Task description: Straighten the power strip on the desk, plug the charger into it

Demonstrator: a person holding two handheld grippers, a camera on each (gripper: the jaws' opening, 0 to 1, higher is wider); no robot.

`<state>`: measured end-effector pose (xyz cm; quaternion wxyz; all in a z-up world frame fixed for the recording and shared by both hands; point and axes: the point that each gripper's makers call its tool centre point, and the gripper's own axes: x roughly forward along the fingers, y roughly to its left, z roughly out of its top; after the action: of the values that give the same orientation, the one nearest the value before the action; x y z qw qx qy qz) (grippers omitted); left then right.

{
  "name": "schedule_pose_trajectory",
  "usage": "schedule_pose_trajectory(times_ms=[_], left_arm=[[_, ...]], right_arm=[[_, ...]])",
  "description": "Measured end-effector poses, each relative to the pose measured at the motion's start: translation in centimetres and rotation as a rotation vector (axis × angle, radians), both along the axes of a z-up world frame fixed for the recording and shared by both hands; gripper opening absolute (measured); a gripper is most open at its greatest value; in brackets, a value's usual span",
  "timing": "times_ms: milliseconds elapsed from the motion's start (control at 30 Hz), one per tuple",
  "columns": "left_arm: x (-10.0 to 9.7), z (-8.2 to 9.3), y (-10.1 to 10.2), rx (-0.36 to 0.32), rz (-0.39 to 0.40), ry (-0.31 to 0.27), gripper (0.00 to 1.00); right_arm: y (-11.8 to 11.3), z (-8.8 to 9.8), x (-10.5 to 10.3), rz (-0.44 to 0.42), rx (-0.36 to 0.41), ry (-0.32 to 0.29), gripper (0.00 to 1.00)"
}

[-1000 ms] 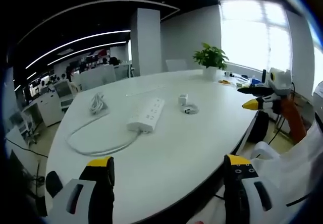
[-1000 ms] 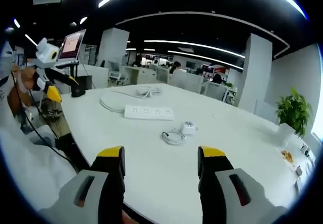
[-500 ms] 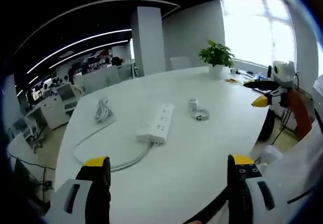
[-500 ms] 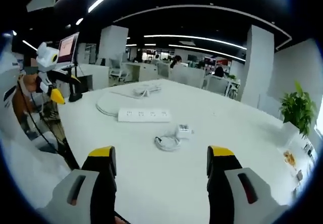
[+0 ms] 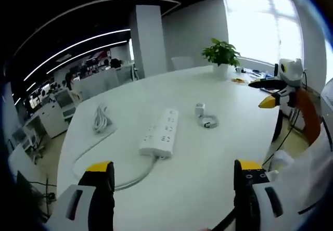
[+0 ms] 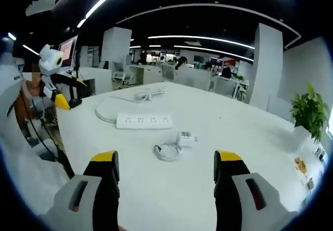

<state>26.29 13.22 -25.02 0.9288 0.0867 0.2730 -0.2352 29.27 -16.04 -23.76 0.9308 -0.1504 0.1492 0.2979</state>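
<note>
Power strip (image 5: 159, 133) is seen flat on the white desk (image 5: 208, 158), well ahead of both grippers – the charger (image 6: 184, 138) lies just beside it, untouched; left gripper (image 5: 171, 181) and right gripper (image 6: 165, 172) are held wide, empty

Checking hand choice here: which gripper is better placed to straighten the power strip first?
Probably the left gripper: the power strip lies nearer its open jaws, while the charger sits nearer the right gripper.
</note>
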Motion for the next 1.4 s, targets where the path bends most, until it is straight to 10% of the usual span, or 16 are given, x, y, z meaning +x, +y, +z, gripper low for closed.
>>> schedule_pose_trajectory(times_ms=[1400], left_arm=[[4.6, -1.9, -0.4, -0.017, -0.037, 0.014, 0.95]], right_arm=[[1.0, -2.9, 4.4, 0.005, -0.022, 0.064, 0.74]])
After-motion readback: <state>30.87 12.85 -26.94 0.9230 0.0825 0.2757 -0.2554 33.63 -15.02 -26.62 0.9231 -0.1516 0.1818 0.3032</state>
